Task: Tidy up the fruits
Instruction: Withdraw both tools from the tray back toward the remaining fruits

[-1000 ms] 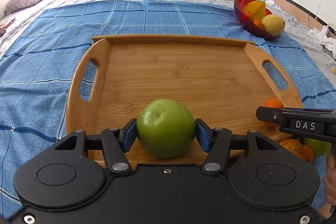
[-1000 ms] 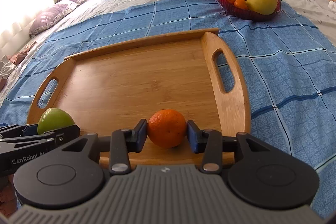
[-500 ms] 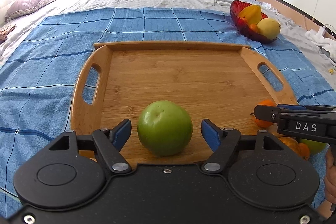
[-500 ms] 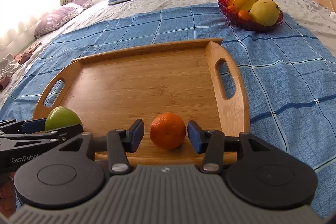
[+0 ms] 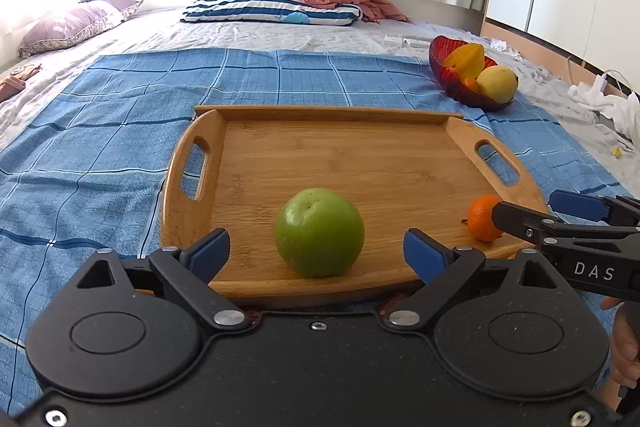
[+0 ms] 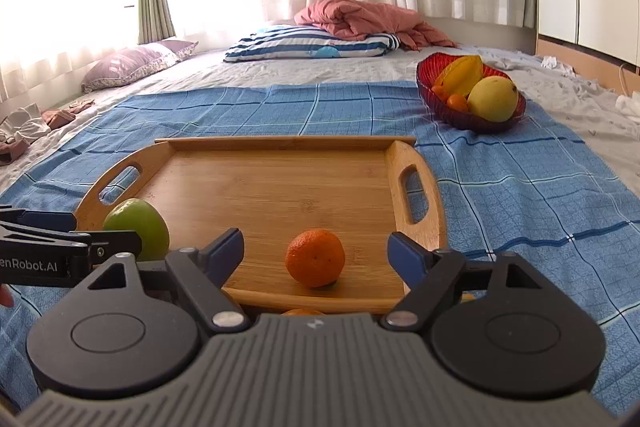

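A green apple [image 5: 319,231] rests on the wooden tray [image 5: 340,151] near its front edge. My left gripper [image 5: 317,254] is open, its blue pads apart on either side of the apple, not touching it. A small orange [image 6: 315,257] rests on the tray near its front right. My right gripper [image 6: 316,254] is open around the orange, not touching it. The orange [image 5: 483,217] also shows in the left wrist view, and the apple [image 6: 138,227] in the right wrist view. A bit of another orange fruit [image 6: 302,311] peeks out below the tray's front edge.
The tray lies on a blue checked cloth [image 5: 120,115] on a bed. A red bowl [image 6: 470,95] with a starfruit, a yellow fruit and small oranges stands at the back right. Pillows [image 5: 272,11] and a pink blanket [image 6: 368,19] lie further back.
Both grippers have opened and let go of their fruits, the apple and the orange, which now rest on the tray. Both grippers have pulled back and tilted up a little.
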The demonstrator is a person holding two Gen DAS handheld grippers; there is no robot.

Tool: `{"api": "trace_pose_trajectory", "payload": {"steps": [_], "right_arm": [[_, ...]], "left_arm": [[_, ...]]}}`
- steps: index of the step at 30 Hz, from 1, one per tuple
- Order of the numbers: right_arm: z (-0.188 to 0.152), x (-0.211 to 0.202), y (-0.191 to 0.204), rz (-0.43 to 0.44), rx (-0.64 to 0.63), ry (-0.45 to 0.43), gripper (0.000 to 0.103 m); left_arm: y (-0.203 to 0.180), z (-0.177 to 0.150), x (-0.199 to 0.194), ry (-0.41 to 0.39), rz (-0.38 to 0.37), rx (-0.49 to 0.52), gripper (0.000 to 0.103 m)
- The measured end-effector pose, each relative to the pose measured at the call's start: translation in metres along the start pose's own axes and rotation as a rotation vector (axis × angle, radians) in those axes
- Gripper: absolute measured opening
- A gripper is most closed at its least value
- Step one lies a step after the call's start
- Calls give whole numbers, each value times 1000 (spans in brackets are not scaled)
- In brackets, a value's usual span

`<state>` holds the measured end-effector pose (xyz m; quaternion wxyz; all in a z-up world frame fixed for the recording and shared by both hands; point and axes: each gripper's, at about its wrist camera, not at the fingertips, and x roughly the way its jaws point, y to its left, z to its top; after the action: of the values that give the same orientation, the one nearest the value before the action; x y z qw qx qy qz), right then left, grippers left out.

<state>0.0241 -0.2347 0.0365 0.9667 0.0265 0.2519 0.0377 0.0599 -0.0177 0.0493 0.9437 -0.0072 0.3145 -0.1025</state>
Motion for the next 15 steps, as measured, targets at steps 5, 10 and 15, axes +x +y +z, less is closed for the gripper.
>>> {"api": "trace_pose_trajectory", "payload": {"steps": [5,10,15], "right_arm": [[-9,-13,2,7,-5,-66,92],[-21,-24,8,-19,-39,-130,98],[-37,-34,11,-32,-54,-181,103]], "left_arm": [[-1,-12,-11,-69,12,3,100],[-1,-25,-16,-90,21,0,100],[4,-40,-20,-116,18,-26,100]]}}
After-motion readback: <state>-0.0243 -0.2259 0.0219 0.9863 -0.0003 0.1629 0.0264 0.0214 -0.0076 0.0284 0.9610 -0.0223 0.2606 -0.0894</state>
